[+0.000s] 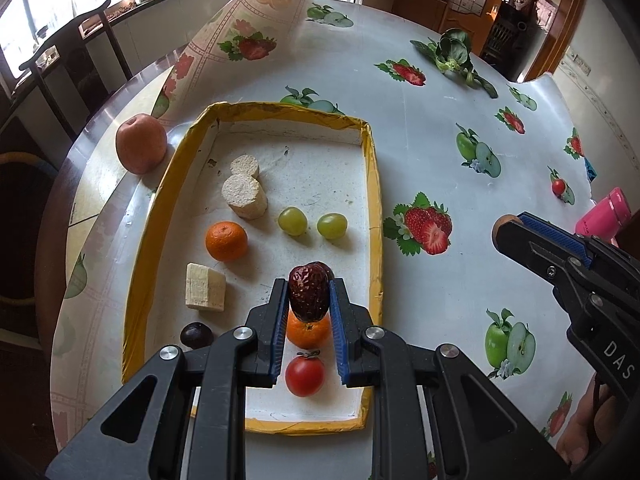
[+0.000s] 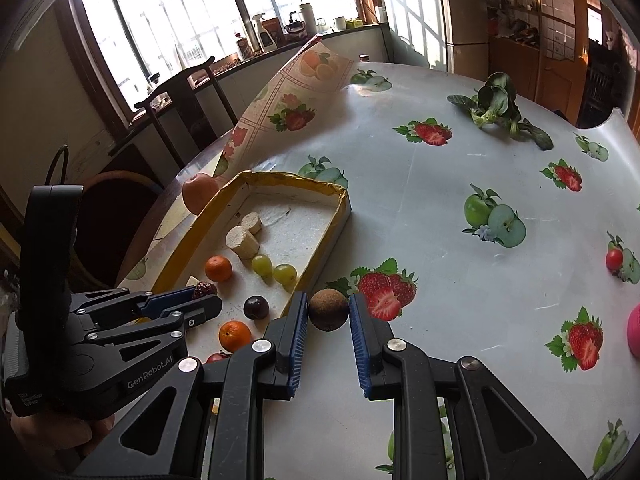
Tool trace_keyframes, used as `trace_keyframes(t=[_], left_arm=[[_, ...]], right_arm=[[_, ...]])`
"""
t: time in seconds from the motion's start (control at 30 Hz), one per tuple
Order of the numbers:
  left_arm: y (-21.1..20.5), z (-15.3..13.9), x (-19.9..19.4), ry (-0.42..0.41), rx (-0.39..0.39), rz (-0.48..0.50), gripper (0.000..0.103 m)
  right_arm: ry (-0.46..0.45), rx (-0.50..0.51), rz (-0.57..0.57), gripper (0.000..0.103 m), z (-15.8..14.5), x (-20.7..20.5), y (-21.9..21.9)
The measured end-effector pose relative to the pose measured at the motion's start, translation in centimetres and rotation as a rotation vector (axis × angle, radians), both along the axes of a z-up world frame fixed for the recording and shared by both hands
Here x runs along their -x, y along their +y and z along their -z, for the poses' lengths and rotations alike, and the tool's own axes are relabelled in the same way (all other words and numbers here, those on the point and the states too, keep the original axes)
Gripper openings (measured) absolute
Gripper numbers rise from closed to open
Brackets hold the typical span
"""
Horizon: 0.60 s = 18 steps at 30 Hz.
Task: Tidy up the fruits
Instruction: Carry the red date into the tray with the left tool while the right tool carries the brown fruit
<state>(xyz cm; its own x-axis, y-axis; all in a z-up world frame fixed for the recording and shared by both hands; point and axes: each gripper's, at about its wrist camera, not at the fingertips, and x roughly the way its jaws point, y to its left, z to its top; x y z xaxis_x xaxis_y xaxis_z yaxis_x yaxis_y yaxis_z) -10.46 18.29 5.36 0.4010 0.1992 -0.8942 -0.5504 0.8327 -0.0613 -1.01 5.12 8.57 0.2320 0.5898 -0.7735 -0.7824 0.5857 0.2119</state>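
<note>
My left gripper (image 1: 309, 294) is shut on a wrinkled dark red date (image 1: 309, 293) above the near end of the yellow-rimmed tray (image 1: 374, 200). Under it in the tray lie an orange mandarin (image 1: 308, 334) and a red tomato (image 1: 304, 375). The tray also holds a second mandarin (image 1: 226, 241), two green grapes (image 1: 292, 221), a dark plum (image 1: 196, 335), two pale cylinders (image 1: 244, 196) and a pale block (image 1: 205, 287). My right gripper (image 2: 329, 309) is shut on a small brown round fruit (image 2: 328, 309), just right of the tray (image 2: 320, 254), over the tablecloth.
A large peach-coloured fruit (image 1: 141, 143) sits on the table left of the tray. A leafy green vegetable (image 1: 454, 54) lies at the far side. A pink object (image 1: 608, 212) is at the right edge. The tablecloth's far-left corner (image 1: 248, 32) curls up. A wooden chair (image 1: 72, 64) stands beyond the table.
</note>
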Motion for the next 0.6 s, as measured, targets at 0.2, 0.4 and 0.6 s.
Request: trace_keyframes(t=[0.2, 0.4, 0.6], left_arm=[[2.3, 0.3, 1.3, -0.007, 0.029, -0.042, 0.018], [4.3, 0.6, 1.8, -0.018, 0.063, -0.074, 0.018], [5.1, 1.1, 0.9, -0.036, 0.115, -0.064, 0.018]], right_arm=[[-0.002, -0.002, -0.037, 0.022, 0.1, 0.2, 2.3], [-0.001, -0.008, -0.061, 0.022, 0.1, -0.4, 4.9], [0.008, -0.003, -0.081, 0.022, 0.6, -1.4, 7.9]])
